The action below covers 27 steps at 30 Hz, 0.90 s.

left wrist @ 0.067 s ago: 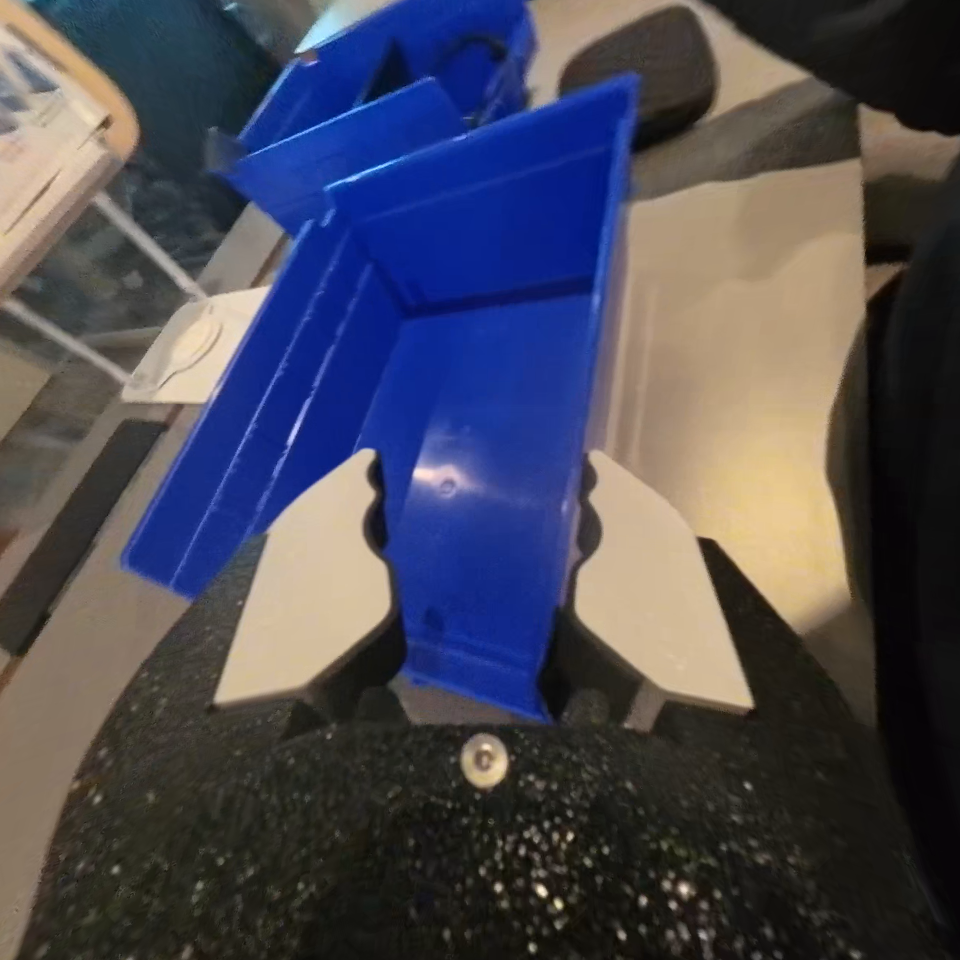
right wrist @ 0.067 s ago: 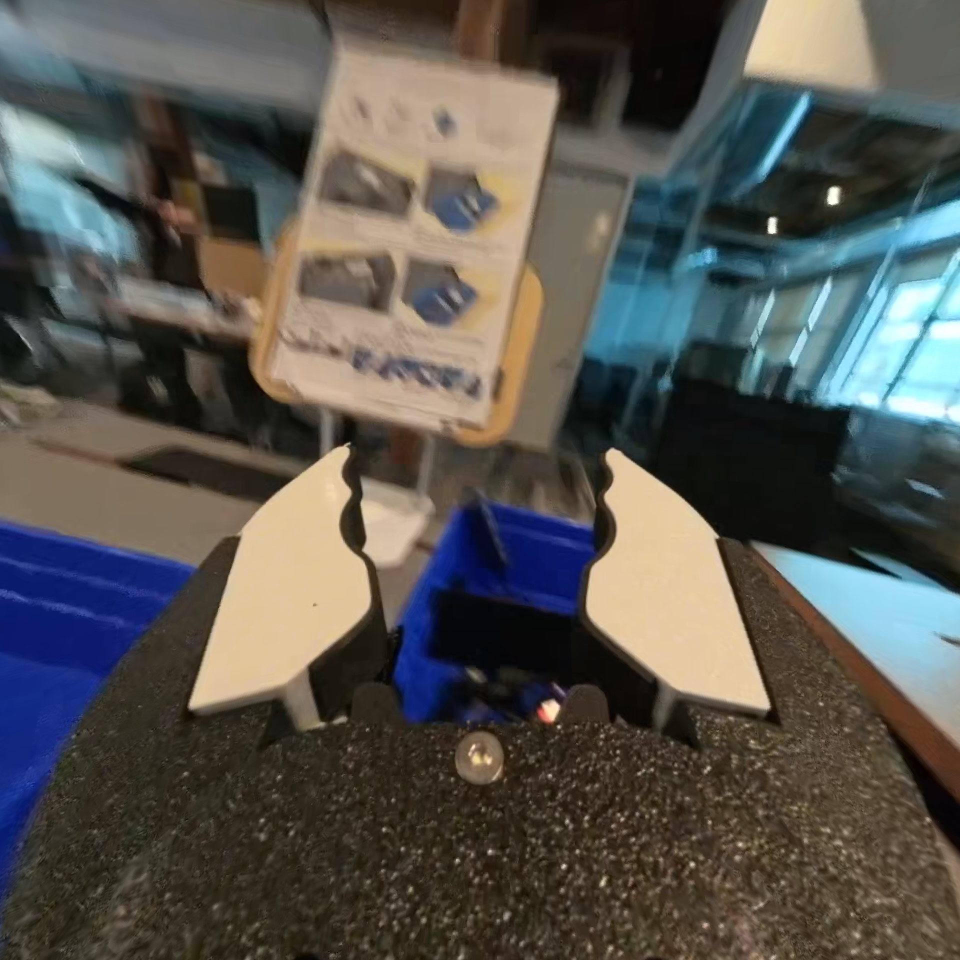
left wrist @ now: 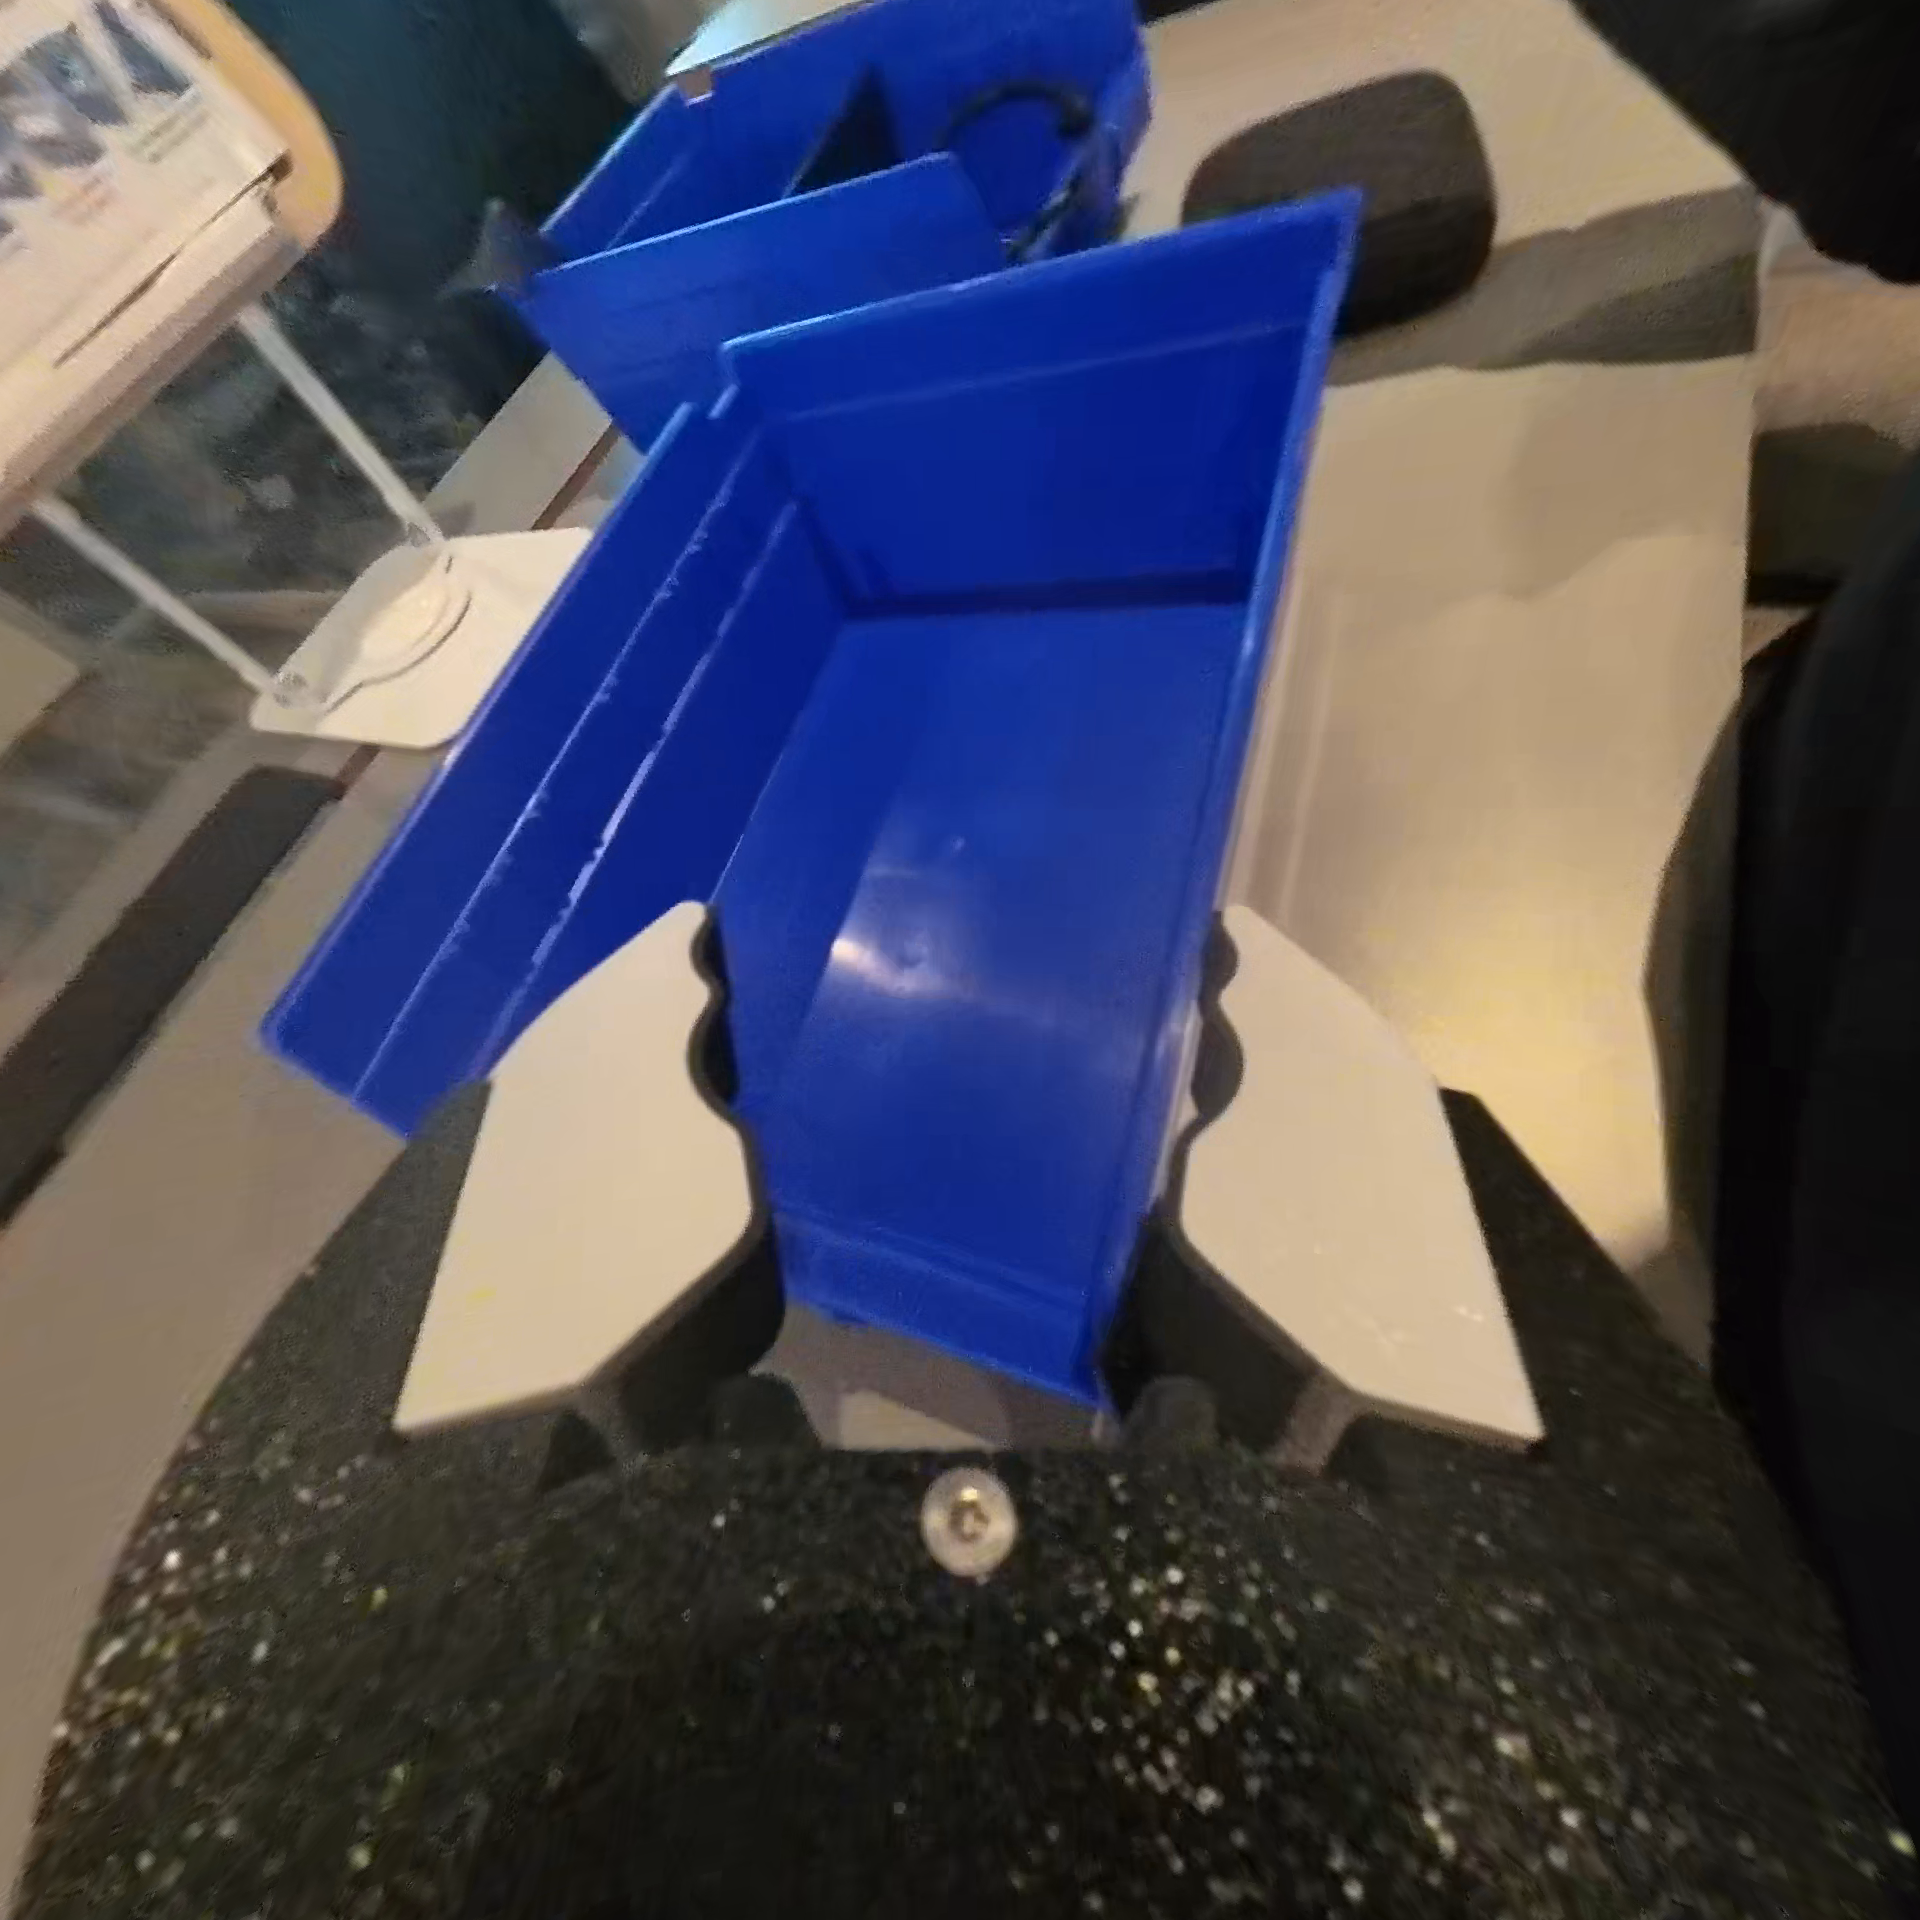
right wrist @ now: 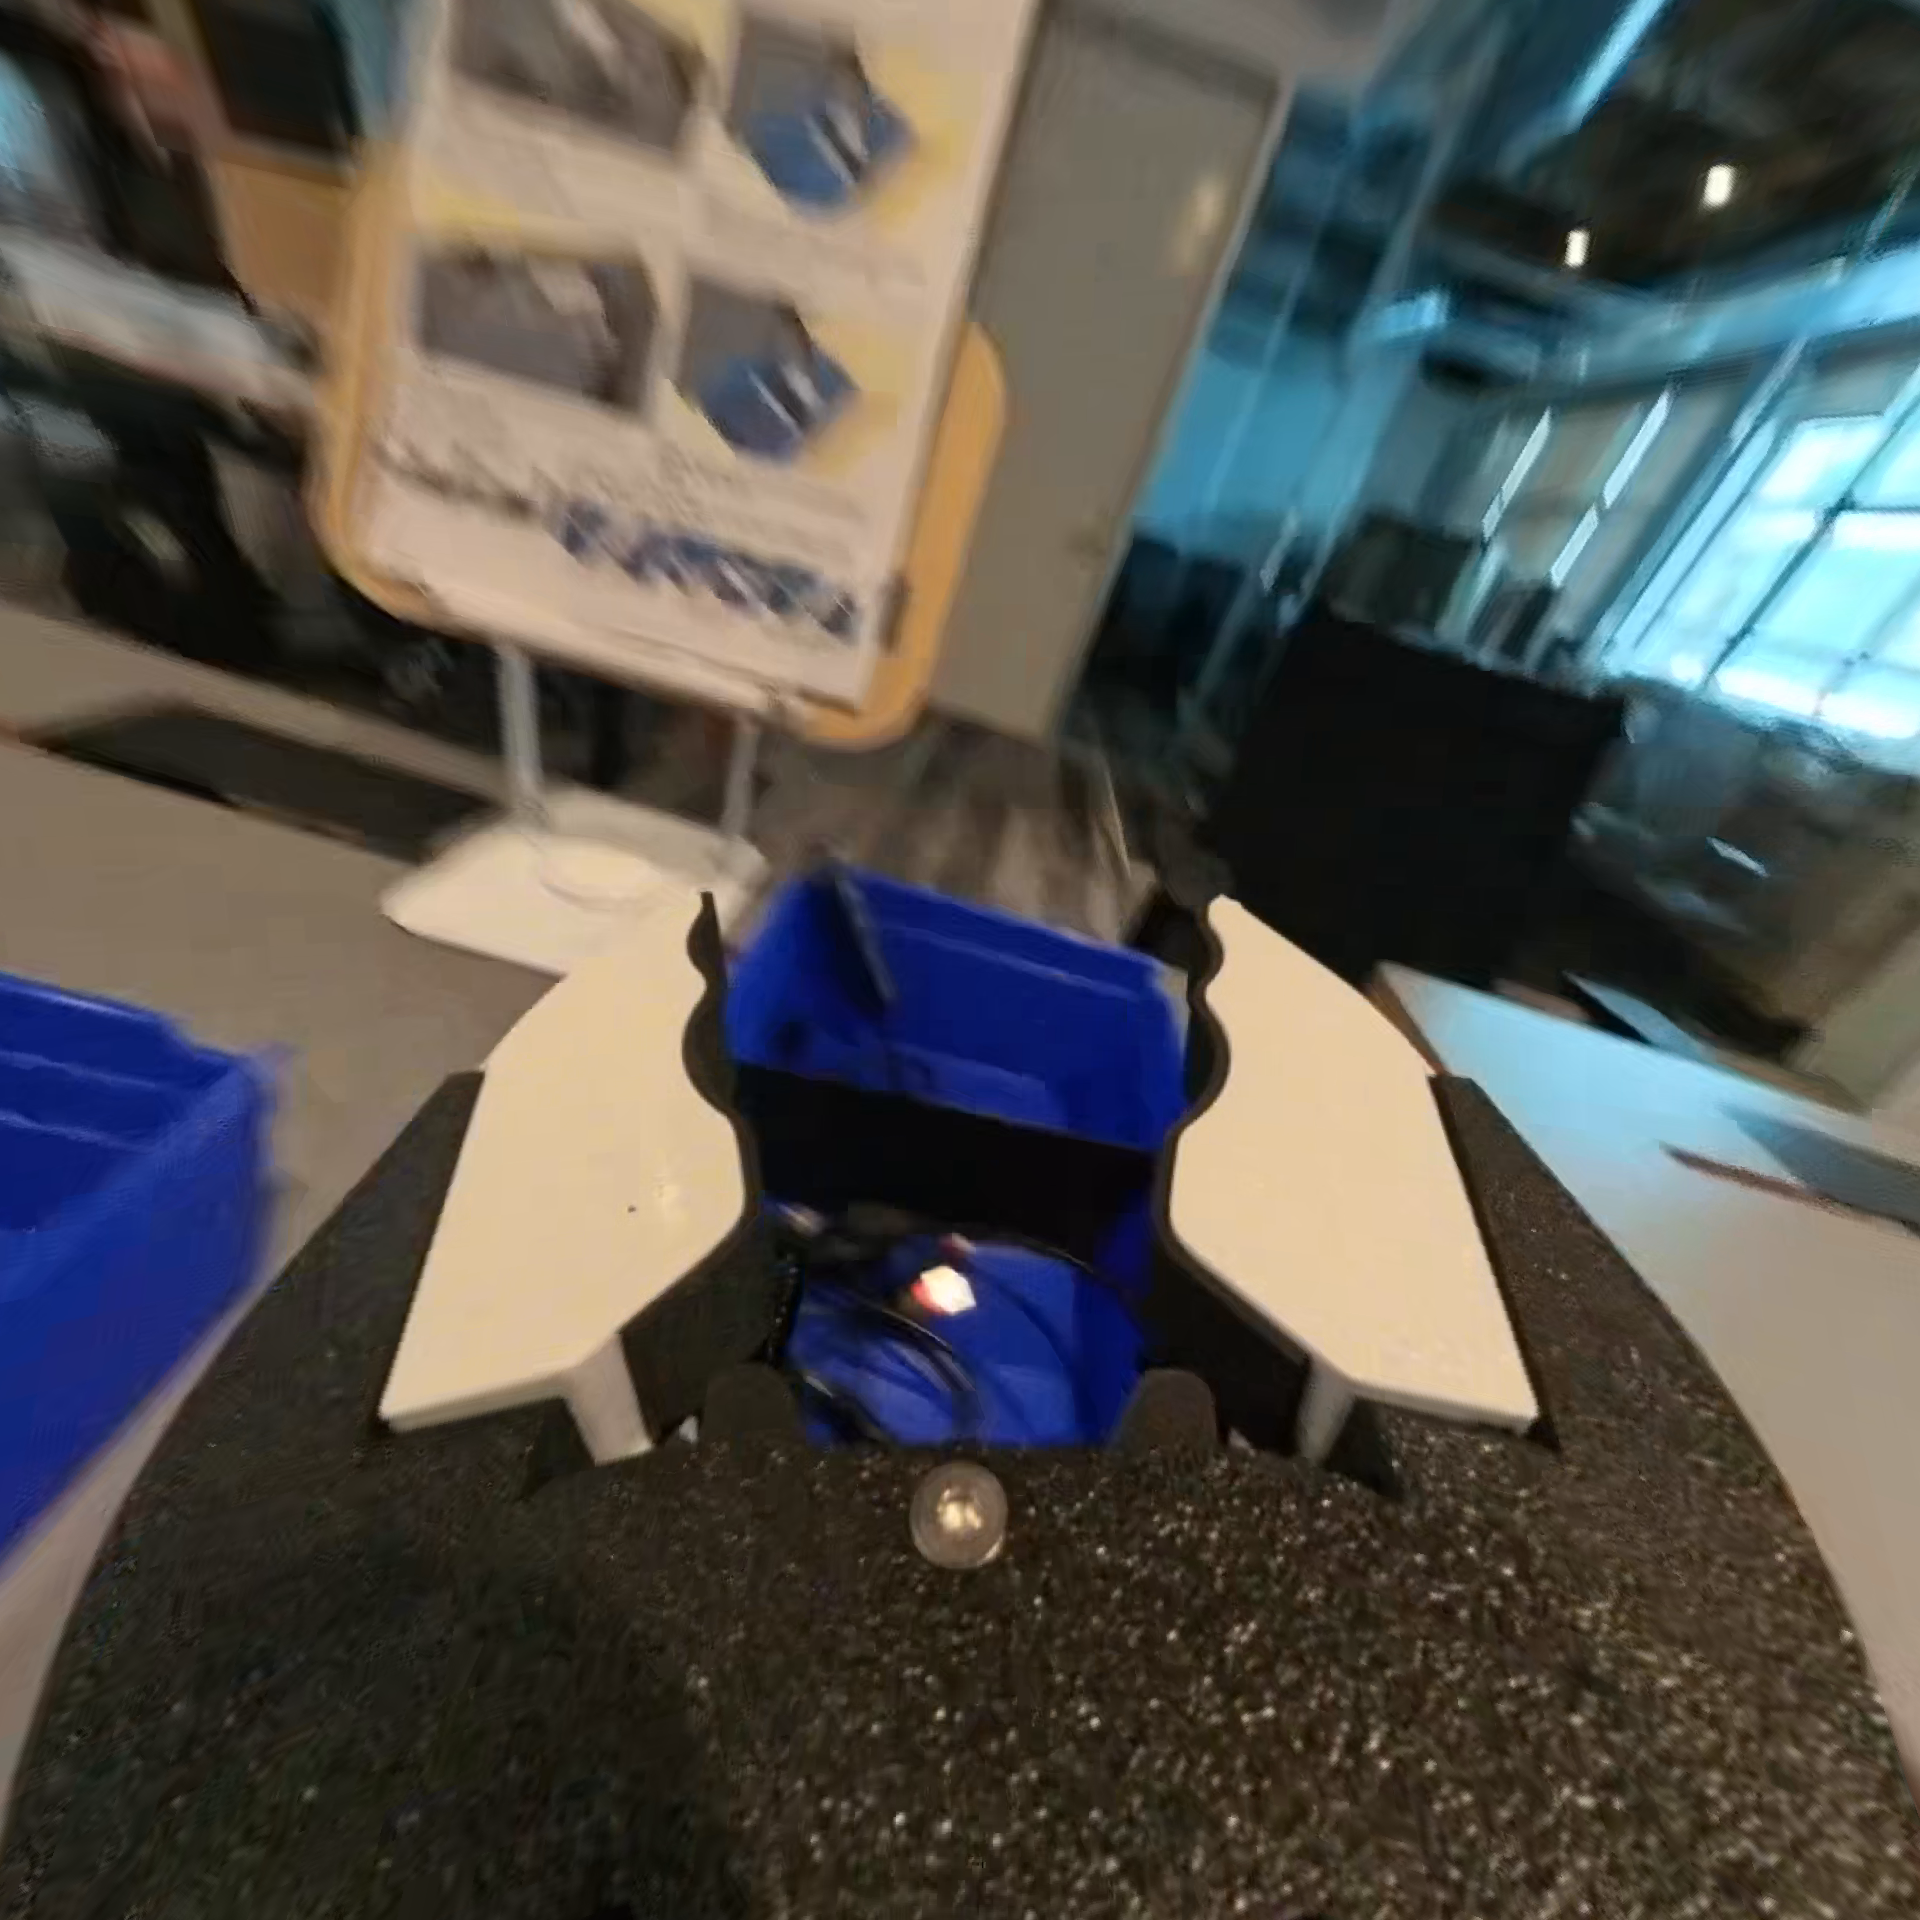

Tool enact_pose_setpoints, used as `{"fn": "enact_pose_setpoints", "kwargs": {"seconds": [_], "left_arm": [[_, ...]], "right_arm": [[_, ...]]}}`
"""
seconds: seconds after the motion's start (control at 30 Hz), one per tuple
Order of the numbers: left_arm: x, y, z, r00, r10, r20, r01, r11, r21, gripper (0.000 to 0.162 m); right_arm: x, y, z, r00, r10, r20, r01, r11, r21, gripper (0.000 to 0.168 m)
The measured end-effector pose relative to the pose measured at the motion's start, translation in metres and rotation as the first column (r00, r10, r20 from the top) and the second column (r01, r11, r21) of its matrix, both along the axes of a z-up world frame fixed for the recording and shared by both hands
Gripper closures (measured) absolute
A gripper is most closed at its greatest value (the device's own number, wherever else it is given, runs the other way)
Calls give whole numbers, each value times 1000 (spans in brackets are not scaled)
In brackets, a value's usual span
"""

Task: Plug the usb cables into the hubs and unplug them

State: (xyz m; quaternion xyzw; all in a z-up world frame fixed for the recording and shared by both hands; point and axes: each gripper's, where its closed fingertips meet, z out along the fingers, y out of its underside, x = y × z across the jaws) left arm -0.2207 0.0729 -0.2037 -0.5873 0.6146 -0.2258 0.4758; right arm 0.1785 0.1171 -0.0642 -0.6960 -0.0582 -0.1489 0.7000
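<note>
Cables (right wrist: 894, 1340) lie in the far blue bin (right wrist: 1039, 997), none picked yet.
Both hand-held grippers, left (left wrist: 961, 1029) and right (right wrist: 956, 997), gape empty; next, I judge, the right reaches inside that bin.

Lighting: indoor, moderate, mixed. Left wrist view: warm yellowish patch on the grey table (left wrist: 1382, 831) at right; dark soft-edged shadows across its far right side. Small white glare spot on the floor of the near blue bin (left wrist: 997, 935). Sharpness fair at centre; far bin and printed sheet soft.
Right wrist view: cool blue daylight from windows (right wrist: 1787, 582) at right, overexposed; small ceiling lights (right wrist: 1714, 187) above. Heavy motion blur overall; poster board (right wrist: 644, 364) smeared, blue bin (right wrist: 935, 997) edges fuzzy. Red-white glint inside the bin, blurred.
Both views: wide-angle bending toward the edges; speckled black foreground dim.
</note>
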Motion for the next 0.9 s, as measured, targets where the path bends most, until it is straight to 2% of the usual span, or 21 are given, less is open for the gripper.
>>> {"fn": "enact_pose_setpoints", "kwargs": {"seconds": [0.07, 0.1, 0.17, 0.23, 0.33, 0.53, 0.67, 0.77, 0.83, 0.9], "left_arm": [[-8, 6, 3, 999, 38, 31, -37, 998, -53, 68], [-11, 9, 3, 997, 58, 44, -55, 996, -72, 65], [-16, 15, 5, 993, 91, 74, -83, 991, -106, 65], [-21, 16, 11, 985, 110, 130, -90, 984, -153, 69], [-37, 21, 23, 961, 169, 219, -130, 974, -185, 76], [-64, 32, 28, 931, 267, 249, -216, 953, -211, 79], [-71, 38, 28, 921, 300, 250, -251, 945, -209, 81], [-73, 44, 30, 903, 330, 276, -272, 935, -228, 83], [-73, 46, 34, 888, 340, 310, -269, 931, -247, 86], [-73, 46, 37, 878, 339, 338, -259, 930, -260, 88]], "right_arm": [[51, 11, -9, 998, -58, -3, 56, 985, -160, 89], [72, 20, -23, 997, -60, -54, 42, 960, -276, 90], [103, 37, -61, 981, -65, -181, -34, 869, -493, 88], [124, 47, -98, 965, -93, -246, -94, 752, -652, 90], [151, 55, -138, 974, -147, -170, -45, 614, -788, 98], [163, 75, -168, 987, -122, -102, -28, 497, -867, 107], [156, 75, -192, 989, -92, -114, -75, 353, -933, 111], [147, 83, -198, 984, -83, -160, -122, 347, -930, 127], [152, 85, -202, 992, -83, -98, -65, 337, -939, 139], [151, 86, -201, 989, -98, -109, -70, 334, -940, 146]]}}
